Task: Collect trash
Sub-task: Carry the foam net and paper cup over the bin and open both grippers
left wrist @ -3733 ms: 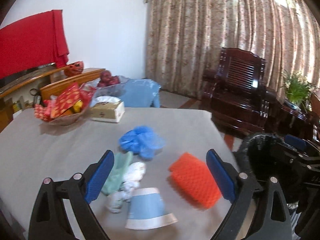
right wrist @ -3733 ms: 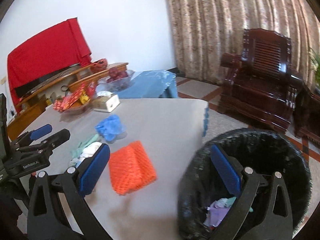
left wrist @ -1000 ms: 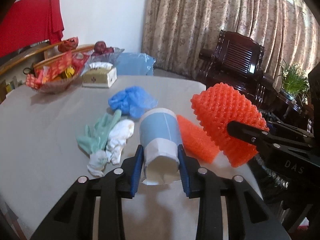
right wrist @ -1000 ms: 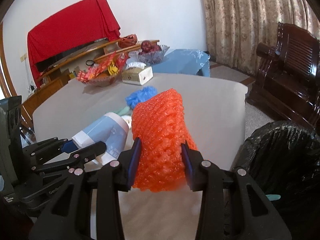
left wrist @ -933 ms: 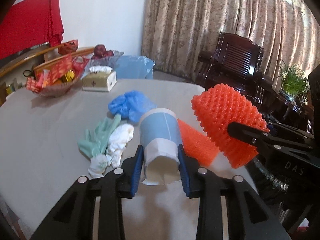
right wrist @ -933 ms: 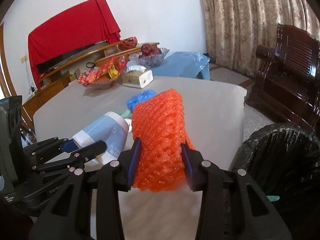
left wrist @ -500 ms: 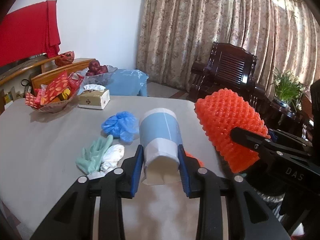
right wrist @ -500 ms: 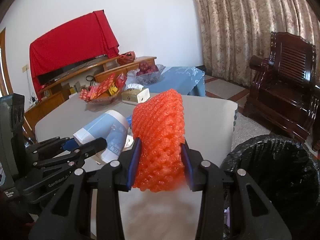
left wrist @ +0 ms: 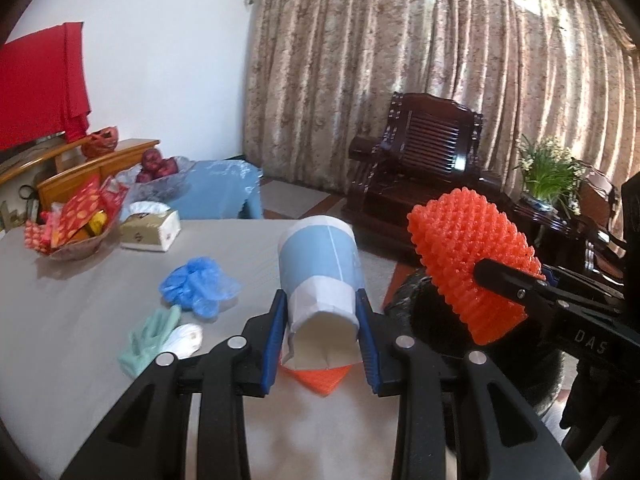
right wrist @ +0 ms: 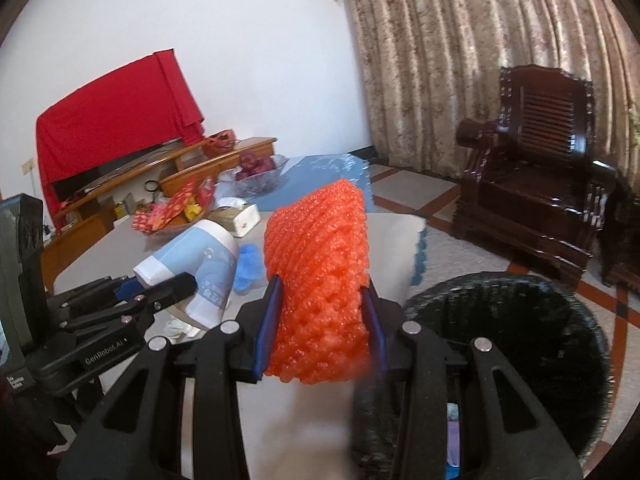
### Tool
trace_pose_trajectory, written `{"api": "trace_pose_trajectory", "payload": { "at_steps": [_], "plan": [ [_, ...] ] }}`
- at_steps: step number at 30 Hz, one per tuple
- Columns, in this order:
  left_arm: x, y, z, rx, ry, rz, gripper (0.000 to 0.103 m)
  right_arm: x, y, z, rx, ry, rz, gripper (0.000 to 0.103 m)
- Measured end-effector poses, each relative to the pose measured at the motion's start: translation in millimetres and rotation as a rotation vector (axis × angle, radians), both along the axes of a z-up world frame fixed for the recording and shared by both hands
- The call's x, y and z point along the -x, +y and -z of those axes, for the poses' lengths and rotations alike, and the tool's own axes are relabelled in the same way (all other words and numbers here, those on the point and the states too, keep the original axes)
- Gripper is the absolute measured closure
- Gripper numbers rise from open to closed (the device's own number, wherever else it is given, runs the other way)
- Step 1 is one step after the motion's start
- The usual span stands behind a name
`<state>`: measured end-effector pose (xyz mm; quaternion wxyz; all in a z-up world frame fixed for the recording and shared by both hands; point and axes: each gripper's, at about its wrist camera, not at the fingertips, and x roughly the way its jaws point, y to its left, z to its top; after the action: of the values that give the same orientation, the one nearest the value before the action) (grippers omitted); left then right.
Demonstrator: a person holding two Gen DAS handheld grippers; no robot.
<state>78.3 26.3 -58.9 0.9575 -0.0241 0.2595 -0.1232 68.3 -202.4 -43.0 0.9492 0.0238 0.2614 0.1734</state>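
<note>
While both tools hang above the worktop edge, each has hold of one piece of trash:

Left tool (left wrist: 322, 334): tilted somewhat downward over the grey worktop (left wrist: 72, 320); its blue pads are drawn in narrow and press on both sides of the paper cup, so it is closed on it.
Paper cup (left wrist: 320, 276): blue with a white band, squashed at the gripped end, open mouth towards the camera, base pointing away and up; clear of the worktop.
Right tool (right wrist: 320, 330): angled down alike, just beside the left tool and to its right; pads clamped on the flanks of the orange foam net.
Orange foam net (right wrist: 320, 280): a bumpy sleeve standing lengthwise between the pads, sticking out well past the fingertips; lifted off the worktop.
Second orange net (left wrist: 316, 378): lies flat on the worktop, just under the held cup.
Trash bin (right wrist: 520, 344): black-lined, on the floor beside the worktop corner, below and right of the right tool; scraps show inside.
Blue gloves (left wrist: 198, 286): crumpled heap on the worktop, left of the cup.
Green glove (left wrist: 150, 338) and white wad (left wrist: 186, 336): touching, nearer the camera than the blue heap.
Tissue box (left wrist: 150, 232) and snack bowl (left wrist: 80, 240): at the far left of the worktop.
</note>
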Motion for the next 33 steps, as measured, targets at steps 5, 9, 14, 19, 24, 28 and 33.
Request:
{"api": "trace_pose_trajectory", "payload": {
  "at_steps": [5,9,14,19,24,28,33],
  "plan": [
    [-5.5,-30.6,-4.7,0.001,-0.019,0.068,0.069,5.8,-32.1,-2.6,0.012,-0.009,0.075,0.066],
    [-8.4,-60.2,-5.4,0.002,-0.023,0.137,0.069,10.0,-55.3,-0.8,0.020,-0.008,0.125,0.066],
    [-13.4,-93.1,-0.8,0.000,-0.011,0.209,0.069,15.0,-84.5,6.7,0.030,0.008,0.184,0.066],
    [-17.0,-118.4,7.3,-0.001,0.006,0.262,0.069,22.7,-109.0,14.5,0.043,0.022,0.241,0.066],
    [-21.6,-145.1,18.7,-0.021,0.022,0.308,0.069,29.0,-130.4,27.0,0.049,0.051,0.291,0.066],
    [-27.5,-161.1,28.7,-0.035,0.049,0.335,0.068,29.8,-142.0,38.7,0.056,0.079,0.322,0.066],
    [-29.6,-176.2,40.4,-0.057,0.075,0.369,0.066,29.6,-151.0,55.0,0.056,0.115,0.346,0.065]
  ]
}}
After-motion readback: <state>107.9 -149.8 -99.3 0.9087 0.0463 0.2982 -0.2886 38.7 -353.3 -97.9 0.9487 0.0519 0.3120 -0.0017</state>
